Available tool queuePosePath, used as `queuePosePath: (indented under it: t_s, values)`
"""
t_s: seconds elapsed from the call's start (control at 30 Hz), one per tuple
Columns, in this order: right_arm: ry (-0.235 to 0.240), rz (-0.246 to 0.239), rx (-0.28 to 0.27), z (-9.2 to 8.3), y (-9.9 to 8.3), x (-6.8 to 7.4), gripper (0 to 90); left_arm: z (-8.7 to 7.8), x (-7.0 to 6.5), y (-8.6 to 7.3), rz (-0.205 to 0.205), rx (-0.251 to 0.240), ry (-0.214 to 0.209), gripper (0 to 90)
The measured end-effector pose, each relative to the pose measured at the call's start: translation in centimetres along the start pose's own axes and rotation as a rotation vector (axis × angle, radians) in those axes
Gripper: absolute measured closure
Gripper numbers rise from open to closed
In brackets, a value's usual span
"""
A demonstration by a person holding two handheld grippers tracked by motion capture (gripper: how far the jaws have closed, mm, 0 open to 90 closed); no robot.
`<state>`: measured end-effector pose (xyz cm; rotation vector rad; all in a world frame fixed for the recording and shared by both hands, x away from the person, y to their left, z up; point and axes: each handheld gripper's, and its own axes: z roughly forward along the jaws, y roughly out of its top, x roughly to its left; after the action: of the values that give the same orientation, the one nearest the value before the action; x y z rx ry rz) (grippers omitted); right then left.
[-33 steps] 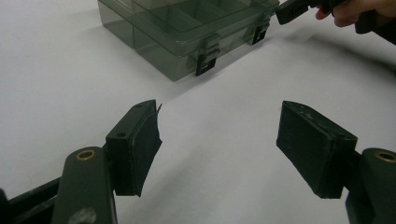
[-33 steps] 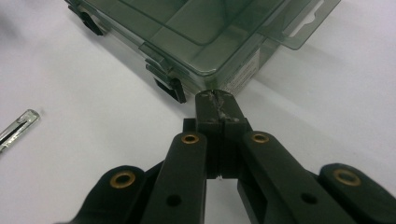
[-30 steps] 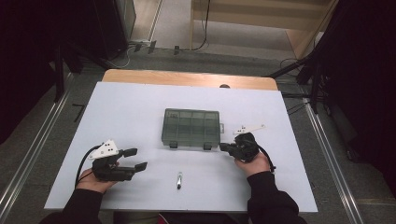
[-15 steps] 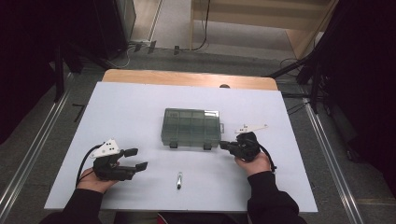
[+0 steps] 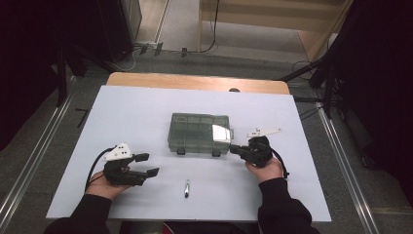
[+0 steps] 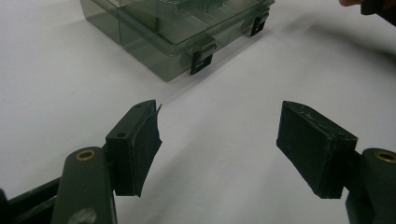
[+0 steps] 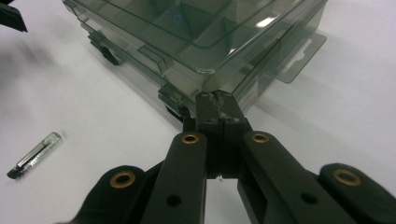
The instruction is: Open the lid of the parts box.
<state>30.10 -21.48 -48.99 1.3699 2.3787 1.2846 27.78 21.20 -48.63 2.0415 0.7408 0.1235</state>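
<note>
A closed, smoke-tinted plastic box (image 5: 199, 133) sits mid-surface (image 5: 146, 107). The right gripper (image 5: 234, 148) – fingers pressed together, holding nothing – has its tips at the box's front right corner, at its 4 o'clock. The left gripper (image 5: 148, 164) rests at the box's 8 o'clock, fingers wide. A small pen (image 5: 187, 188) lies at 6 o'clock.

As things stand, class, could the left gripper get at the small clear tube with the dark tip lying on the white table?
Probably yes. The left gripper has its jaws open with nothing between them, and bare white table lies between it and the small clear tube lying in the open to its right.
</note>
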Motion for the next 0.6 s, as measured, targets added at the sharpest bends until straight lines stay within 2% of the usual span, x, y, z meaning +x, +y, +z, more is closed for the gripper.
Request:
queuePosePath:
  t_s: [0.17, 0.37, 0.6]
  values:
    - [0.007, -0.004, -0.005, 0.1, 0.3, 0.1, 90.0, 0.4, 0.0, 0.2, 0.004, 0.010, -0.002, 29.2]
    - [0.008, -0.007, -0.018, 0.0, 0.6, 0.1, 90.0, 0.8, 0.5, 0.5, -0.021, 0.019, -0.004, 29.2]
    - [0.008, -0.011, -0.025, 0.3, 1.2, 0.0, 90.0, 1.0, 0.7, 0.8, -0.022, 0.024, 0.000, 29.2]
